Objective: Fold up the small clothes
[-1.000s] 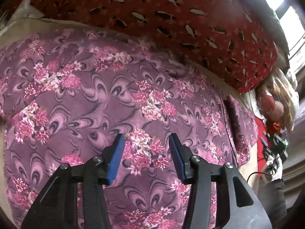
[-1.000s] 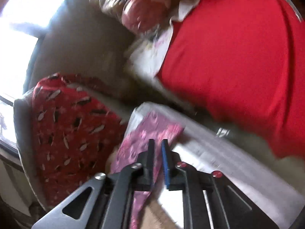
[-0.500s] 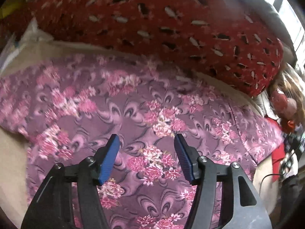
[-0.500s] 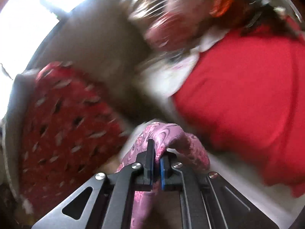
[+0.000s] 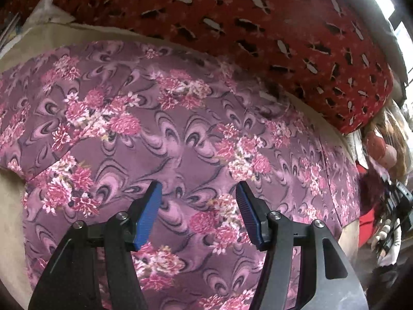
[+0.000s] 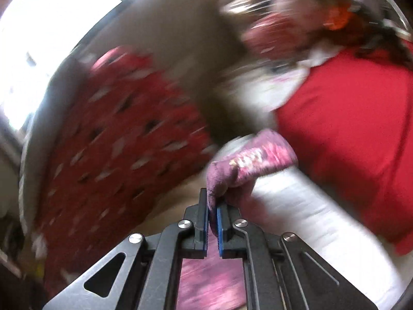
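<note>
The left gripper [image 5: 198, 213] hangs over a purple floral garment [image 5: 180, 134], its blue-padded jaws spread wide with nothing caught between them; the cloth shows through the gap, lying flat below and ahead of the fingertips. The garment spreads out to both sides of this gripper and well ahead of it, resting on a beige surface [image 5: 10, 201] that shows at the left of the gripper and along the cloth's far edge. Beyond the garment, farther ahead of the left gripper, lies a red patterned cushion [image 5: 258, 25], its near edge touching or overlapping the cloth's far edge. The right gripper [image 6: 212, 206] has its jaws pressed together on a fold of the same purple floral garment [image 6: 247, 160]: the fabric rises from between the pads and bunches into a lump just ahead and to the right of the fingertips, while more of it hangs blurred beneath the gripper body. This view is smeared by motion. To the left of the right gripper sits the red patterned cushion [image 6: 124, 139]; ahead and to the right is a red cloth [image 6: 356, 129], with a white sheet [image 6: 309, 222] between it and the gripper.
</note>
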Motion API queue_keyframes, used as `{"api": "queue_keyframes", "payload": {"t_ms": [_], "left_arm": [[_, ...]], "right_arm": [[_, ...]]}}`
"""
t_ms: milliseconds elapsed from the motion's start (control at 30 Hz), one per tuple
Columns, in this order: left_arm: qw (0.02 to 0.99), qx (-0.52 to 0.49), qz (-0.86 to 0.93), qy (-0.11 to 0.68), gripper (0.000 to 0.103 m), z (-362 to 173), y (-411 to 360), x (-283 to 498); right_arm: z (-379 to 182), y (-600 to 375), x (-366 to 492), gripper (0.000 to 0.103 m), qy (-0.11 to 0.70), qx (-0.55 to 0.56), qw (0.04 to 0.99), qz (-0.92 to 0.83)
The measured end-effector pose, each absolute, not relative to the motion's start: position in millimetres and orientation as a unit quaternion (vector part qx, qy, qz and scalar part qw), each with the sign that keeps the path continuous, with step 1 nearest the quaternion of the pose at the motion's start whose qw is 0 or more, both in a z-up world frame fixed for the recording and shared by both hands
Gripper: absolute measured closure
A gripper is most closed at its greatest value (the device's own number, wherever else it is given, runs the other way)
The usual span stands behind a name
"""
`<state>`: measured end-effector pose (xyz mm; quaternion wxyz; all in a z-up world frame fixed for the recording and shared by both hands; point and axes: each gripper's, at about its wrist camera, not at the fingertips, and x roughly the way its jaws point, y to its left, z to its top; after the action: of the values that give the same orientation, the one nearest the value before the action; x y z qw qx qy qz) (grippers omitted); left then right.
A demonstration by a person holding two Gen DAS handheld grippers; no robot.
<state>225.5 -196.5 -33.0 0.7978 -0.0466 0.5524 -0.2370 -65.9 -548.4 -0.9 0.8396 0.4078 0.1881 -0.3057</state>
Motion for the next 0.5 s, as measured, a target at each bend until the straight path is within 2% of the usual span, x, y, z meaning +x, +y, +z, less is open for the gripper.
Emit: {"api": "queue_keyframes", "payload": {"t_ms": [333, 500], "left_arm": [[0.776, -0.068, -0.255, 0.573, 0.045, -28, -172, 236], [0.773, -0.105, -0.258, 0.570, 0.045, -17, -147, 246]], "right_arm": [[-12, -383, 72, 0.097, 0.293, 0.343, 0.883, -0.132], [-18, -319, 112, 0.094, 0.315, 0.325, 0.889, -0.070]]}}
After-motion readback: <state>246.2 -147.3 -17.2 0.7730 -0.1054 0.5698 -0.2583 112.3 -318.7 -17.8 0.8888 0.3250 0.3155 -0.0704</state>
